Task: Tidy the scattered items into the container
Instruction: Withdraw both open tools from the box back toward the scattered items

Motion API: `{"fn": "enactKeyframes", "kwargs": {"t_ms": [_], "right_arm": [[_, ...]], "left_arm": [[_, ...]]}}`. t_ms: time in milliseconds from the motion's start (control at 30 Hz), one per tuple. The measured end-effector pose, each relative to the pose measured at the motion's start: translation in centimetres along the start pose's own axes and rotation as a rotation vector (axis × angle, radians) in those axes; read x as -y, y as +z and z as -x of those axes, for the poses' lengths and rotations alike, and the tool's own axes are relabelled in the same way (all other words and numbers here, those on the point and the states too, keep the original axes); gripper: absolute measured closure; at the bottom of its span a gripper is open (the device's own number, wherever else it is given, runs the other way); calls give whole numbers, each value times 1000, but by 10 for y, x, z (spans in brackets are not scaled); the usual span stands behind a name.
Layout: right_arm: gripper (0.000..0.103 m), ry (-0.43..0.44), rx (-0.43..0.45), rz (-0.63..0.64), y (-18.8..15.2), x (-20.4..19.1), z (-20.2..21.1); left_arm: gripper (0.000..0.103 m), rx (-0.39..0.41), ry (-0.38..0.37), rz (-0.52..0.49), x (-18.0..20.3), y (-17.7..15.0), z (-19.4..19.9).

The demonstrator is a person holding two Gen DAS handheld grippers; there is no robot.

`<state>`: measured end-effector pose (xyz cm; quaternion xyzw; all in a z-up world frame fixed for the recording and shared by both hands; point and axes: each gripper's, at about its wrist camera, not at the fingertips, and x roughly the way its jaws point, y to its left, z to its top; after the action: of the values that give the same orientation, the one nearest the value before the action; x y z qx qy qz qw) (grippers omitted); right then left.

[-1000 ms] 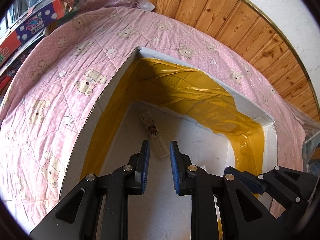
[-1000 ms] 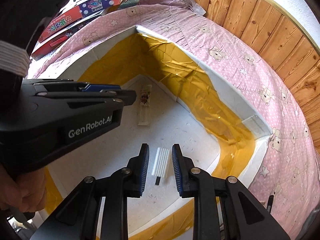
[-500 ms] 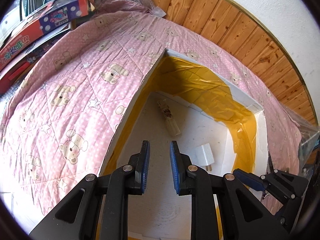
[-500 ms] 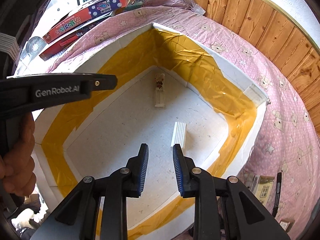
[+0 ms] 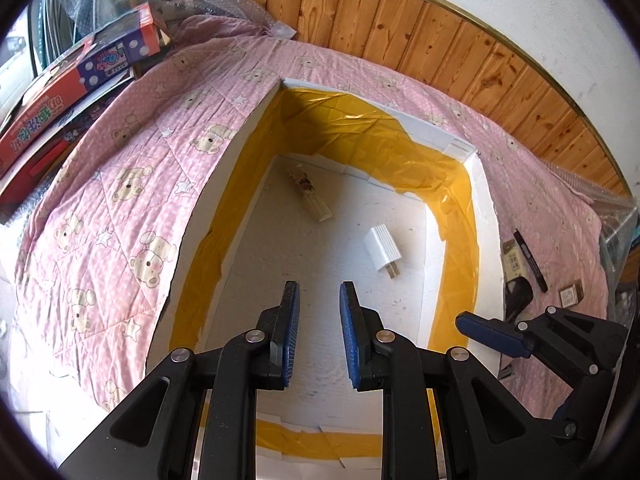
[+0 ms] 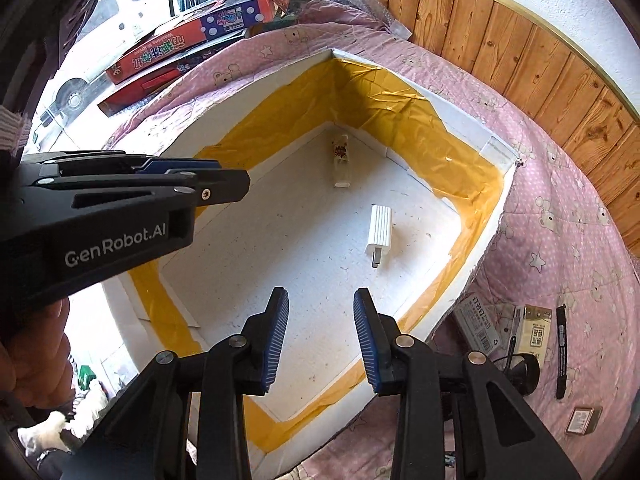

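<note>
A white foam box (image 5: 486, 208) lined with yellow tape sits on a pink bear quilt. On its floor lie a white charger plug (image 5: 382, 248) and a small clear labelled pack (image 5: 310, 194). My left gripper (image 5: 319, 320) hangs above the box's near end, jaws nearly together with nothing between them. Over the box's near right side is my right gripper (image 6: 320, 336); its jaws are opening and hold nothing. The plug (image 6: 379, 230) lies beyond its fingertips. Right of the box lie a black marker (image 6: 561, 354), a staple box (image 6: 478, 326) and a tan packet (image 6: 534, 330).
Flat red game boxes (image 6: 188, 46) and bubble wrap pile up at the far left. A wood-panelled wall (image 5: 460, 60) runs behind the bed. A small tan box (image 6: 582, 420) and a black round object (image 6: 520, 372) lie on the quilt at the right. A person's hand (image 6: 32, 356) holds the left gripper.
Both grippers have drawn back and up from the box, so more of it shows. The plug that was between the right jaws lies on the box floor. The right jaws have widened.
</note>
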<state>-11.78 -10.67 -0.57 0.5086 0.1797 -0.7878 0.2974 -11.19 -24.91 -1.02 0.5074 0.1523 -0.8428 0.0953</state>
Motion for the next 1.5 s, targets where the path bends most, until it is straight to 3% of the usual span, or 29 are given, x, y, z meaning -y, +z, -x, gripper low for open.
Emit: {"fn": "enactKeyframes", "kwargs": {"t_ms": [167,533,1033,1233,1500], "right_arm": [[60,-9,35,14,-12,-11,18],[59,-13,86,39,-40,-35,43],[58,-23,171,-42,-86,-50,62],[57,-3,236,-148,-105,-45,90],[52,-18,274,-235,-135,-39,115]], "left_arm": [[81,7,12,-27,7,-17,12],[81,32,19,-16,6,-50,35],[82,180,-21,223,-29,-116,75],[82,264,-44,198,-25,-111,112],[82,317,-104,146,-14,-122,143]]}}
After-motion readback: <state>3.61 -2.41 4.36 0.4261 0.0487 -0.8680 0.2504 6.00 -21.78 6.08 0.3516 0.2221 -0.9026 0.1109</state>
